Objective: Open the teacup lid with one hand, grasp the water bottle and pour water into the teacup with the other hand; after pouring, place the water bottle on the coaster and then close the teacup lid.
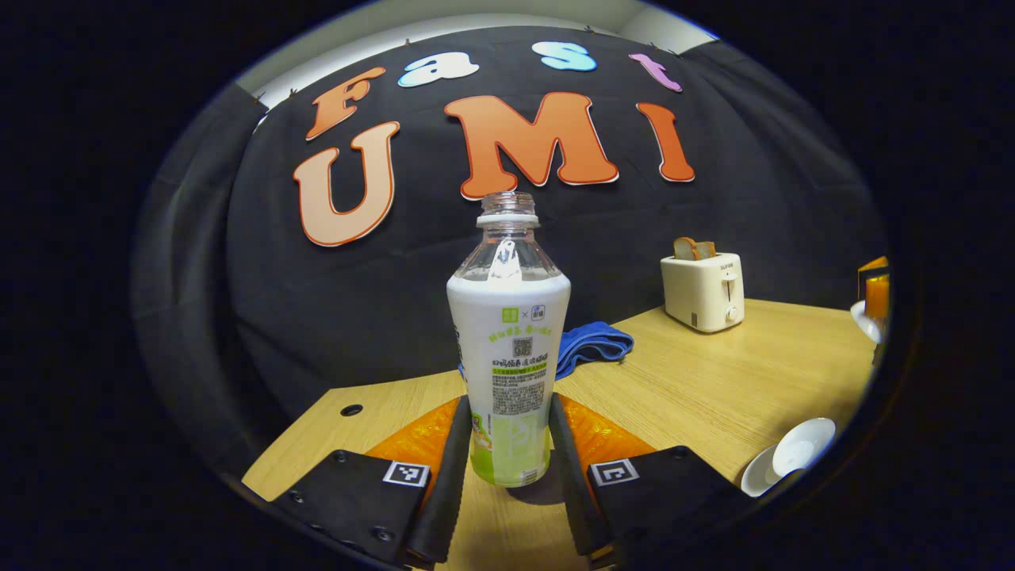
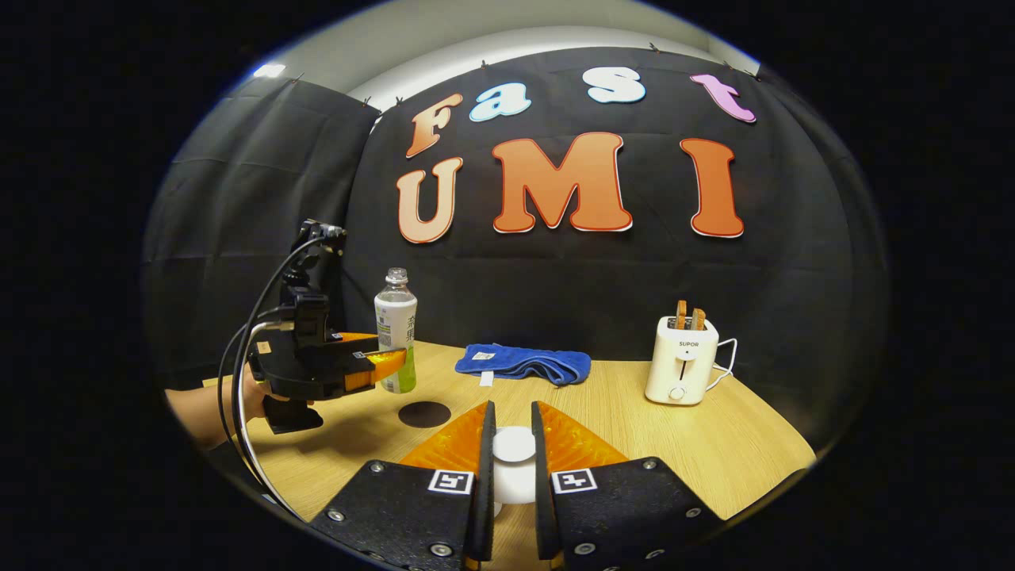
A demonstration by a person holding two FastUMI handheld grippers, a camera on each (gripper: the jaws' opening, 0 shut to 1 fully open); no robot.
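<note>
2 grippers at work: my left gripper [image 1: 509, 452] brackets the bottle [image 1: 508, 349] low near the tabletop's far-left edge, contact unclear; my right gripper [image 2: 512, 468] clamps the lid [image 2: 514, 446]. Uncapped, water-heavy, slick, thin-walled: hold mid-label, squeeze gently.

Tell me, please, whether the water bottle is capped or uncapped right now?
Uncapped. In the left gripper view the water bottle stands upright on the table, its bare threaded neck showing with no cap on it.

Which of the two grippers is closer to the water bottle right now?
The left one. The left gripper has its fingers on either side of the water bottle, low on its body. The right gripper is farther along the table, holding a white lid.
</note>
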